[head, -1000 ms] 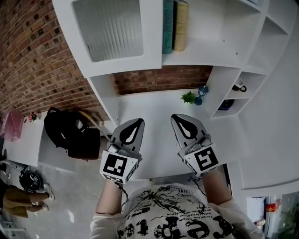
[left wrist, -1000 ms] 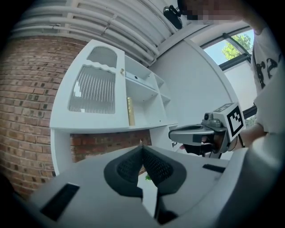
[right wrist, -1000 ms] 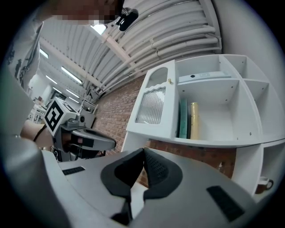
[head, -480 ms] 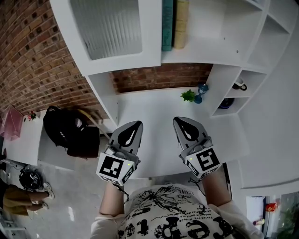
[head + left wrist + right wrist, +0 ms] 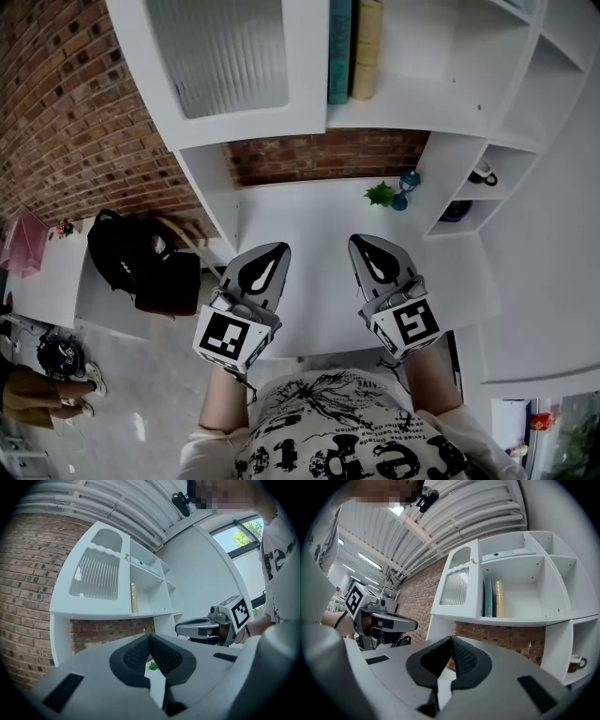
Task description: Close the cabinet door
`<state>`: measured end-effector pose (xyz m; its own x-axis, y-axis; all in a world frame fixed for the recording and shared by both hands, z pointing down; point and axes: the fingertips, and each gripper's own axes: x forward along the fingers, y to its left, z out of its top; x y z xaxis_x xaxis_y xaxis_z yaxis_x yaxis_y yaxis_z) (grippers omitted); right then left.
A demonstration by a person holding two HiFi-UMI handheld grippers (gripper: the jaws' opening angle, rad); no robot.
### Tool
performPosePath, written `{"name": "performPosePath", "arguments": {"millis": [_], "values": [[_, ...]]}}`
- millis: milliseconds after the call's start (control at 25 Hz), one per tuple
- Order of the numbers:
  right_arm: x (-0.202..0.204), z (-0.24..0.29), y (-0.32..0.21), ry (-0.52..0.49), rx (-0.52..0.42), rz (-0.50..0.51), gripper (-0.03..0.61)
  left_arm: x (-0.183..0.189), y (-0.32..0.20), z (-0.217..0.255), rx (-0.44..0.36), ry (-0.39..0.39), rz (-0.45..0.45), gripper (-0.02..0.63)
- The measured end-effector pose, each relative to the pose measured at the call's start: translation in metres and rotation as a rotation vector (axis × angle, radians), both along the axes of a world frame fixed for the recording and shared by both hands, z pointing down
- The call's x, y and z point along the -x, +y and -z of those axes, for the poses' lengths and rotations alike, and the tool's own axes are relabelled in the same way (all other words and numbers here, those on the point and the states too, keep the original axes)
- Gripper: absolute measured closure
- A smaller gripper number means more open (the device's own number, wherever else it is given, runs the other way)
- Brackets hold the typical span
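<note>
Escaping left gripper view — white mug [image 5: 575, 663]

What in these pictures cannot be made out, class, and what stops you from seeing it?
Behind the door: head view, its ribbed glass blurs whatever is inside.
Titles of the books: head view, too small, tops cut by the edge.
Plant: left gripper view, mostly hidden behind the shut left gripper.
Dark thing below the cup: head view, too small, shaded.

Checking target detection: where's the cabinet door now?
Head view, upper left: the cabinet door, with a ribbed-glass panel, fronts the left compartment of the white shelf unit, just left of the two upright books.
</note>
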<state>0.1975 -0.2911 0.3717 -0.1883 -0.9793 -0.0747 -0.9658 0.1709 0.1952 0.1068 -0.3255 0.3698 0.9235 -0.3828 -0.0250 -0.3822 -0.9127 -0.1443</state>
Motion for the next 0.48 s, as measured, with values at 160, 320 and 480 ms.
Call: {"name": "performPosePath", "arguments": {"millis": [160, 320, 480], "values": [[-0.0017, -0.0016, -0.0017, -0.007, 0.003, -0.009, 0.565, -0.0029, 0.0017, -0.0011, -0.001, -0.011, -0.008, 0.600], [-0.0058, 0.0002, -0.0039, 0.005, -0.001, -0.014, 0.565, -0.0066, 0.0020, -0.0015, -0.012, -0.018, -0.012, 0.600], [-0.0093, -0.0004, -0.0046, 0.002, 0.000, -0.027, 0.565, -0.0084, 0.0025, -0.0017, -0.024, -0.024, -0.014, 0.600]]}}
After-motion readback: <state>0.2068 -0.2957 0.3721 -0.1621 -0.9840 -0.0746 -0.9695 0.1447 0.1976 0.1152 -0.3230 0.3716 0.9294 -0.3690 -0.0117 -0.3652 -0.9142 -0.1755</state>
